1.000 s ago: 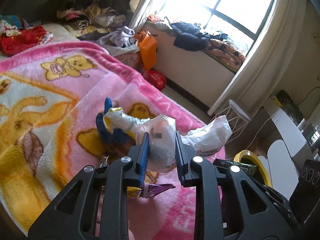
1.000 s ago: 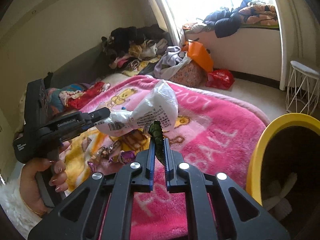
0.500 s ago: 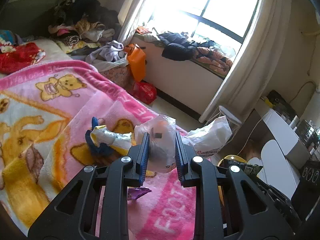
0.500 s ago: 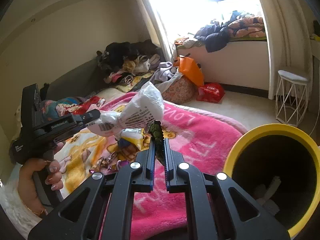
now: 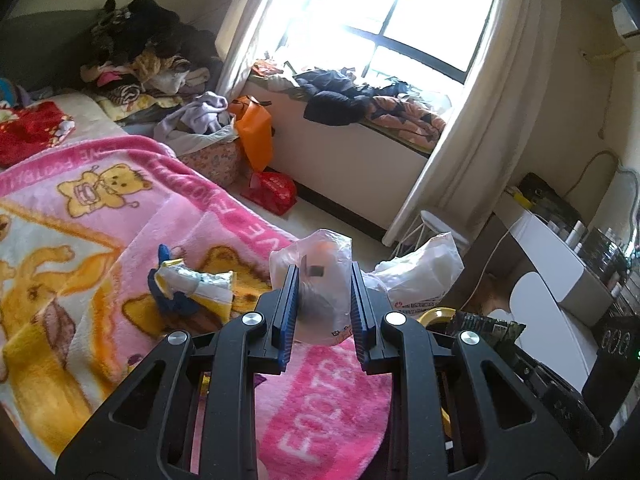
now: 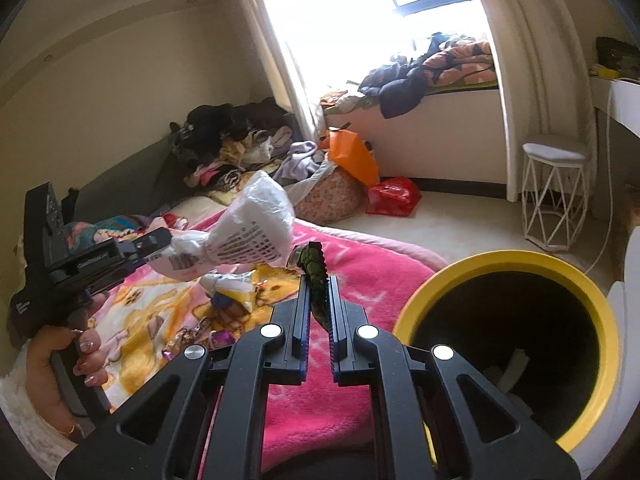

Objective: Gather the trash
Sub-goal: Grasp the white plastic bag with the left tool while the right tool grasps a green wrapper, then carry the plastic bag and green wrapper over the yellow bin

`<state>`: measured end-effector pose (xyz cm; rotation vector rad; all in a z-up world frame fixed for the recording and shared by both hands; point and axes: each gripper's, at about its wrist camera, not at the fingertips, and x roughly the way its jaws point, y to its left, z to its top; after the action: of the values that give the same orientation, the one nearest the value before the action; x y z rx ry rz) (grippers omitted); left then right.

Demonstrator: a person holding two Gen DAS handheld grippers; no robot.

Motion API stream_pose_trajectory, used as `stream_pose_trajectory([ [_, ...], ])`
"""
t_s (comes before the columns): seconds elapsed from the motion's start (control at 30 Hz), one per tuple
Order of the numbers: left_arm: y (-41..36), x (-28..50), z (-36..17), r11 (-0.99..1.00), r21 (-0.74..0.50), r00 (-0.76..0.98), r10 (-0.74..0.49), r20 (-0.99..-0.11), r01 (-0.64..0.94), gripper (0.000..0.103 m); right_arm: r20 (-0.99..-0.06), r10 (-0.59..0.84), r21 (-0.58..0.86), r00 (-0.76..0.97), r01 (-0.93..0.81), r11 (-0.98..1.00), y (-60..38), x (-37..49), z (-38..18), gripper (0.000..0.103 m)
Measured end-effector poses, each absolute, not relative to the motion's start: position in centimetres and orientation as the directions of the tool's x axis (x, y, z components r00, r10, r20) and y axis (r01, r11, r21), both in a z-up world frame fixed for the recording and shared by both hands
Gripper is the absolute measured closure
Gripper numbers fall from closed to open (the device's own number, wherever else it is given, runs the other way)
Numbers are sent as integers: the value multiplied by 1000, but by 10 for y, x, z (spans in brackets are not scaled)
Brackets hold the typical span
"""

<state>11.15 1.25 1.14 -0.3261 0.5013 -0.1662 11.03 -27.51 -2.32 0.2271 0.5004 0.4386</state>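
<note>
Careful, right hand-held gripper [image 6: 318, 312] pinches a thin green wrapper [image 6: 314, 276], left hand-held gripper [image 5: 323, 300] clamps a crinkly white plastic bag [image 5: 316, 276]: either may slip short of the yellow-rimmed bin [image 6: 516, 260].

Crumpled white bag [image 5: 320, 284], green wrapper [image 6: 315, 280]

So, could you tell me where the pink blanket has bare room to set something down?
The pink blanket is bare between the wrapper cluster and the yellow bin. It is crowded on the yellow bear print, around the foil packet and candy wrappers.
</note>
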Motion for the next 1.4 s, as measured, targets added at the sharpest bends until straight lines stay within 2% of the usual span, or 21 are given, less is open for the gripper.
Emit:
stream_pose_trajectory([
  [0.7, -39, 104, 16, 934, -307, 845, -309, -437, 182, 85, -383, 330, 360, 863, -190, 913, -334, 88, -20, 95],
  [1.4, -85, 104, 3, 930, -259, 806, -358, -471, 261, 85, -399, 222, 377, 890, -62, 924, -375, 81, -34, 95],
])
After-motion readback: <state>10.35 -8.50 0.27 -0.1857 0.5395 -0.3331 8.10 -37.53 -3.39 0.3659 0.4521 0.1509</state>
